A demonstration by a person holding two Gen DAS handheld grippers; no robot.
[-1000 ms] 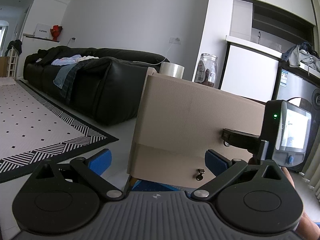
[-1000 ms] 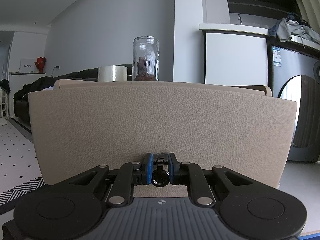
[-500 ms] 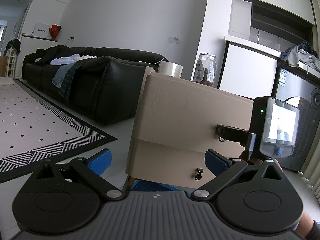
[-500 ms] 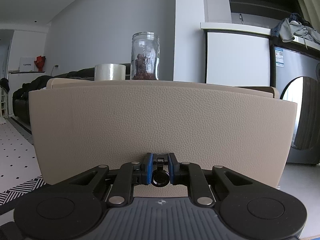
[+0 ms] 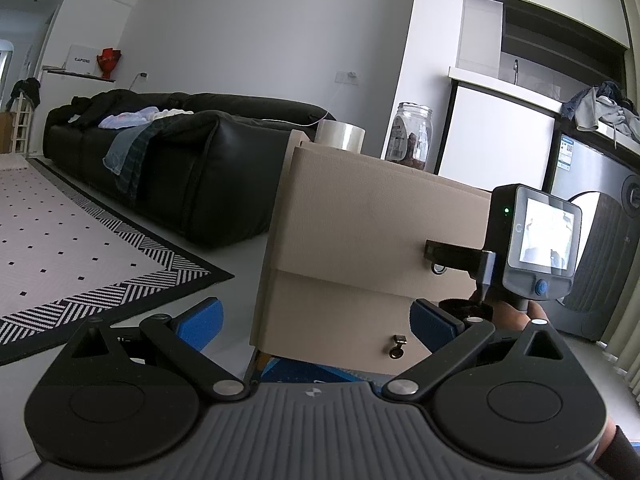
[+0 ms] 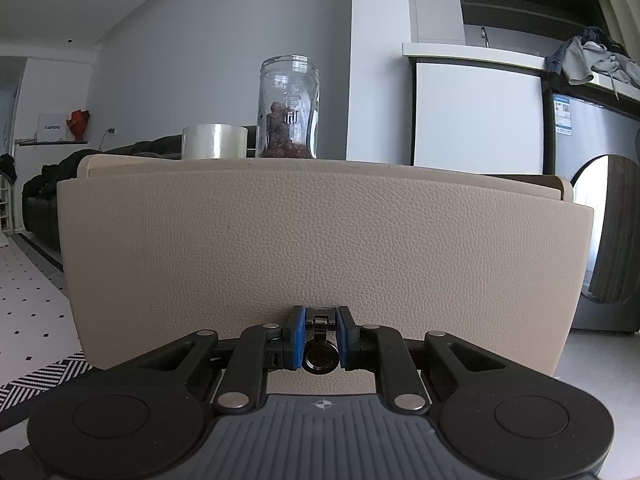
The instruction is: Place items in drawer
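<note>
So we've got our right gripper [image 6: 320, 340] clamped down on the little ring pull [image 6: 320, 350] of the top drawer [image 6: 312, 256], blue pads pinching it from both sides. The drawer front sits dead ahead of that gripper, its long axis running left to right across the view, and it looks pulled out a bit proud of the cabinet [image 5: 332, 316] behind it. So the coming move is probably a straight pull back along the gripper's own line, no sideways drift or the pull may slip out.

Our left gripper [image 5: 316, 318] hangs spread wide with nothing in it, off to the left of the cabinet and lower, facing its corner. The right one is clearly the nearer to the handle; it's touching it.

The items are up on the cabinet top: a roll of clear tape [image 6: 215, 141] and just beside it a glass jar [image 6: 289, 108] with brown stuff at the bottom, both upright. A second pull [image 5: 396, 350] hangs on the lower drawer.

Room-wise: black sofa [image 5: 180, 168] with clothes on it, patterned rug [image 5: 60, 248], washing machine [image 5: 608, 264] to the right.
</note>
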